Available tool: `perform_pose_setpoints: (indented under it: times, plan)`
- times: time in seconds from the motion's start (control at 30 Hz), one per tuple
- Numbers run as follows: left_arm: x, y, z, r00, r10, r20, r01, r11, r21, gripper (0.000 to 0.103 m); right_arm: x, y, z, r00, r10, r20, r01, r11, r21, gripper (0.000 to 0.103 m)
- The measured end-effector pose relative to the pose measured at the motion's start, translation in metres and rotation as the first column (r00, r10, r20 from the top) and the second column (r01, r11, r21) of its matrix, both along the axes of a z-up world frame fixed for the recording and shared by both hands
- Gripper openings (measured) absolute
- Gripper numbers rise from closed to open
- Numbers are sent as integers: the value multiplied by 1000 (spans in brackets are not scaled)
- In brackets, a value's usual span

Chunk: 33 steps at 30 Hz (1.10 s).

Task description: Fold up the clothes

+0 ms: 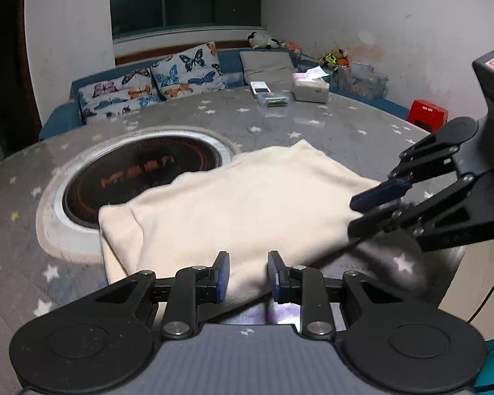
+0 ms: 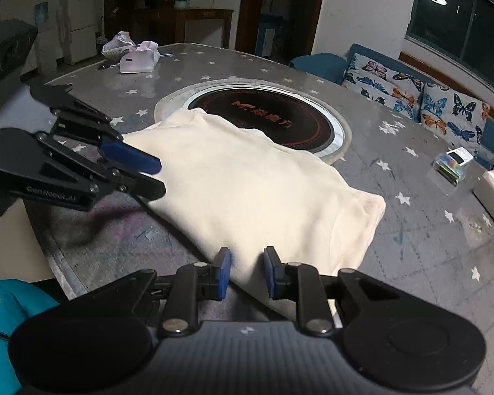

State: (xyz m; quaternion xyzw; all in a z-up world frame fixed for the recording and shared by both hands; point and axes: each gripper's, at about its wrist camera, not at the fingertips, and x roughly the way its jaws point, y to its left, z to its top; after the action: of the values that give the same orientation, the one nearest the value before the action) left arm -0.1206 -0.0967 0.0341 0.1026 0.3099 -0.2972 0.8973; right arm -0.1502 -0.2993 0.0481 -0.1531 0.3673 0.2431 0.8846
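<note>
**Near edge of the cloth, both grippers at the fold**

Across the middle of the counter lies the cream-coloured soft fleece garment, folded into a thick oblong, its far corner overlapping the round black hob ring set into the surface. The near long edge hangs at the counter's rim, close to the person.

The left gripper has its blue-padded fingers set narrowly apart with the cloth's near edge between them; the gap looks slightly wider than the fabric, so I judge the pinch loose or just letting go. The right gripper straddles the same edge further along, fingers narrow, cloth lying between them; whether the pads truly press I cannot tell.

To finish this fold well, both ends should likely be carried level and together, so the edge lands square and no layer slips out at the bulky corner.

Room is good ahead: the grey star-patterned counter is bare beyond the garment up to the white tissue box and small packets. On the other side, a pink-and-white bag sits well apart. The near rim is the main hazard, since cloth could slide off.
</note>
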Motion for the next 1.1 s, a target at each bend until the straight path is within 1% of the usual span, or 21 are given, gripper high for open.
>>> perform_pose_setpoints:
  times: [0.03,0.13,0.2,0.27,0.33,0.5,0.57,0.67,0.73,0.83,0.93,1.0,1.07,1.1]
  plan:
    - [0,1,-1,1000,2,-5,-2,1000,0,28,0,-1,1,1000,0,-2,0,1000,6,20]
    - [1,6,5,1000,19,15,-19,1000,-6,29,4,-5,8,1000,-10,3,10,1000,25,20]
    - [7,12,5,999,41,5,-41,999,-12,29,11,-9,9,999,-33,15,32,999,28,20]
    - [11,17,0,998,57,-24,-57,998,-17,29,21,-12,2,998,-57,-14,57,998,30,20]
    - [14,21,-2,997,65,-43,-66,998,-24,29,28,-18,-3,996,-68,-49,71,996,56,21]
    - [22,24,6,997,66,-35,-67,997,-36,30,39,-21,6,996,-89,-16,90,994,59,21]
    - [30,23,4,996,79,-31,-80,996,-30,30,46,-23,3,995,-103,-16,104,993,58,21]
    - [41,27,0,994,95,-59,-97,995,-38,32,60,-30,-8,990,-133,-57,136,989,56,22]
    - [48,29,0,993,101,-66,-104,994,-44,32,63,-34,-5,987,-142,-68,147,986,73,22]
    - [55,29,6,993,103,-55,-106,993,-51,31,68,-32,2,988,-147,-40,149,987,63,22]
    - [70,29,4,990,131,-59,-134,990,-44,31,77,-28,4,989,-143,-29,145,987,71,22]
    - [82,32,-1,983,163,-79,-166,985,-35,31,87,-24,0,989,-142,-33,144,987,75,22]
    - [92,35,-7,978,192,-76,-193,981,-10,32,95,-21,-5,988,-150,-39,152,986,72,22]
    - [95,38,-9,977,199,-72,-200,980,-8,32,99,-22,-8,986,-160,-47,163,984,68,22]
